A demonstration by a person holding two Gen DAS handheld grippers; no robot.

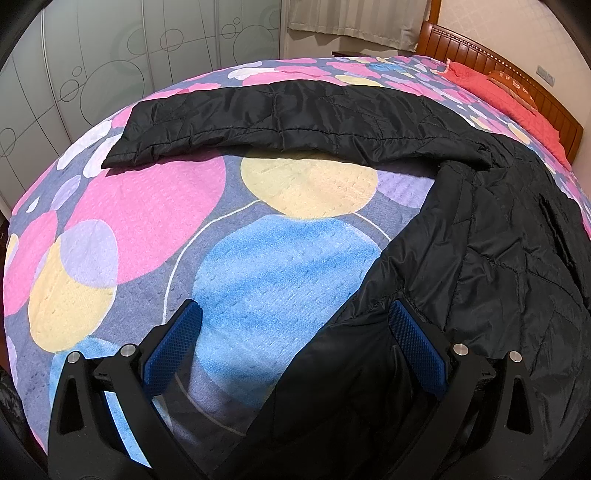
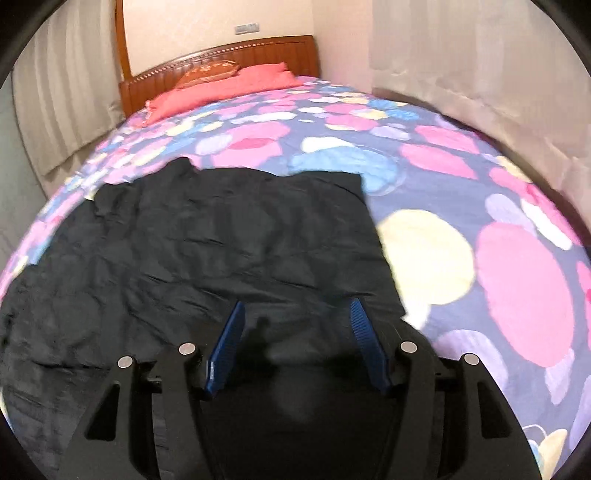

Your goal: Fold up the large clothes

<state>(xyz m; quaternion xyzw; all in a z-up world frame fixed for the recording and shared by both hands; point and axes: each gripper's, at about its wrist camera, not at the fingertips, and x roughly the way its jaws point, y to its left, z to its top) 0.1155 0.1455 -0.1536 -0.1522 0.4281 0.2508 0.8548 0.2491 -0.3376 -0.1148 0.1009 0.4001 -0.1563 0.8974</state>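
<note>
The left gripper [image 1: 295,312] is showing 2 black, angular finger arms, each carrying a blue pad [image 1: 173,341] with a fine knurled texture. 2 round silver screw heads are sitting on each arm. The right gripper [image 2: 297,310] is wearing the same black frame, ribbed blue pads [image 2: 364,338] and 4 silver screws.

Orange cushion [image 1: 513,86], upper right of the left wrist view: carries pale lettering, too small and distorted to read.
Wall plate [image 2: 246,27], top centre of the right wrist view: no legible marking.
Elsewhere: no readable text.
</note>
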